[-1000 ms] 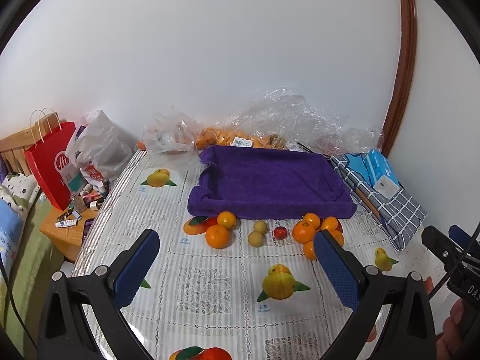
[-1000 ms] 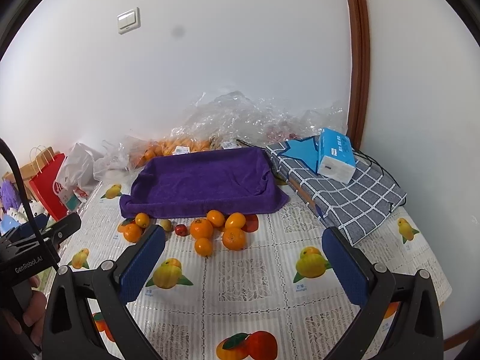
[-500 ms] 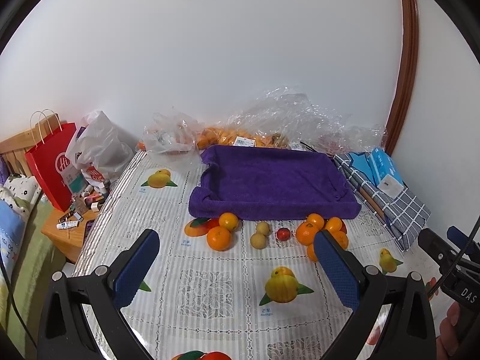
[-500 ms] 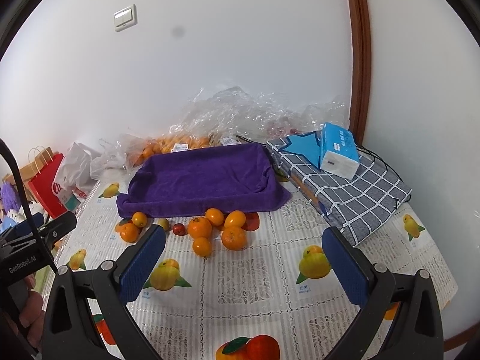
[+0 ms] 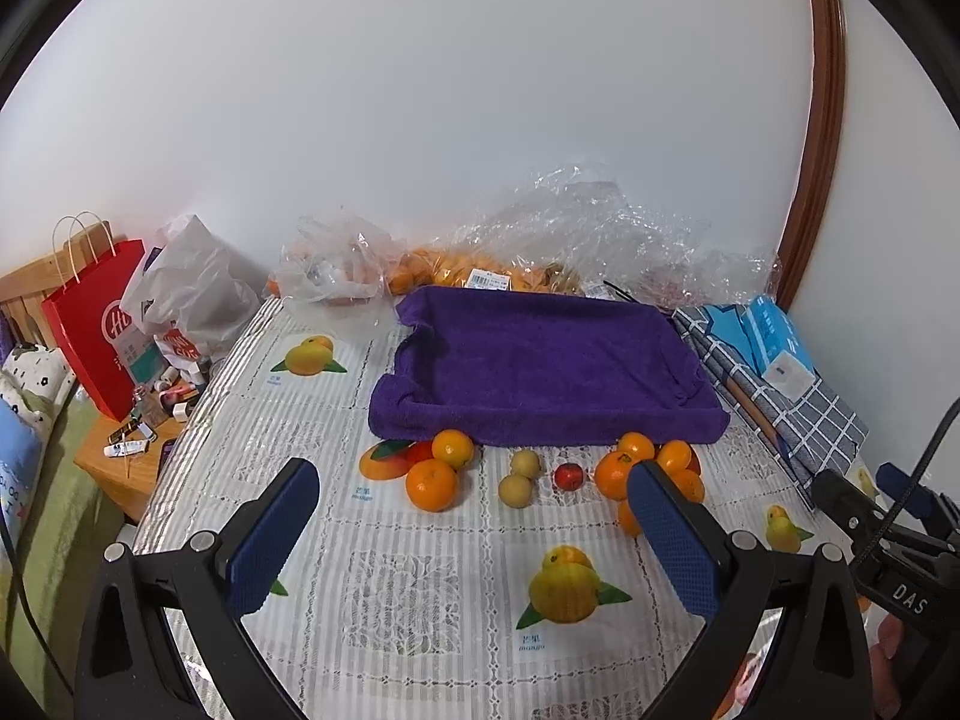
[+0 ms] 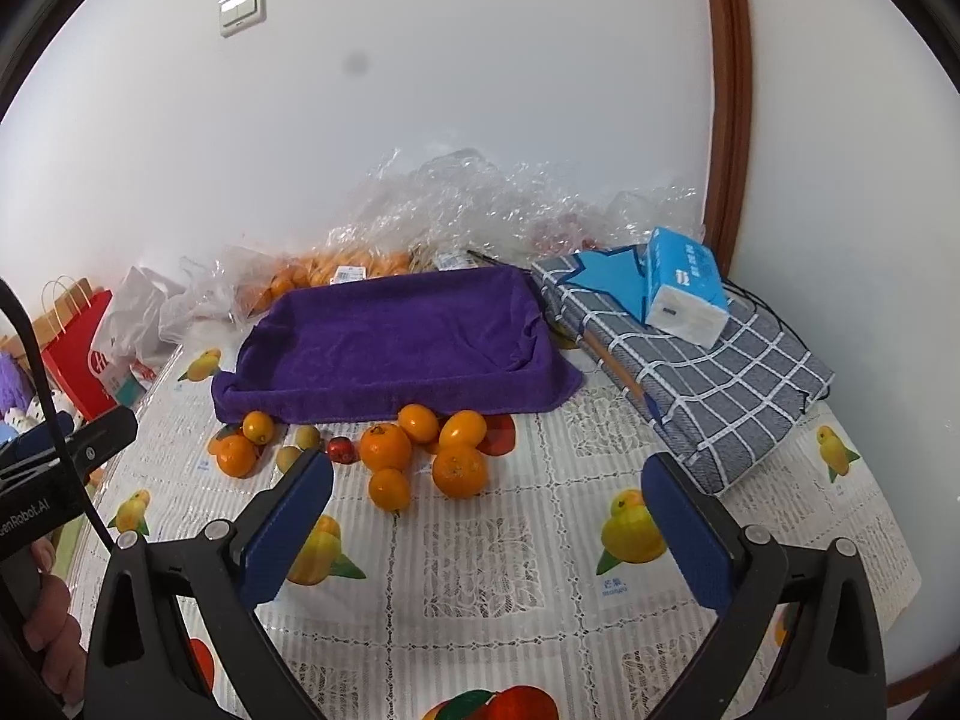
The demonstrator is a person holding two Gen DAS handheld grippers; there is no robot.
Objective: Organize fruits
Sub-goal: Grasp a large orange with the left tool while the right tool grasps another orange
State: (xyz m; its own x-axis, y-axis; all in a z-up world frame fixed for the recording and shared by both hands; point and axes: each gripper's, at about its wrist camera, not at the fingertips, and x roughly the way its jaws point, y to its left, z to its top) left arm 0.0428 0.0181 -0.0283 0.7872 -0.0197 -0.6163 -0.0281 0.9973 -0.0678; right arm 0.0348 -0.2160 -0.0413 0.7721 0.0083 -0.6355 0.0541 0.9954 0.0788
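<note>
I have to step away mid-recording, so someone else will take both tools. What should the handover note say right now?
Left tool: open, holding nothing, above the tablecloth, short of the fruit.
Right tool: open, holding nothing, also short of the fruit.
Fruit: oranges, two small yellowish fruits and one small red fruit lie loose on the cloth in front of the purple towel-lined tray.
Done: nothing; the tray holds no fruit.
Left: all the loose fruit, probably into the tray.

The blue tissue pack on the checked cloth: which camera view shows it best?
The right wrist view: the blue tissue pack shows whole there, with its blue top and white end facing the camera. The left wrist view catches it near the right edge, smaller and distorted.
</note>
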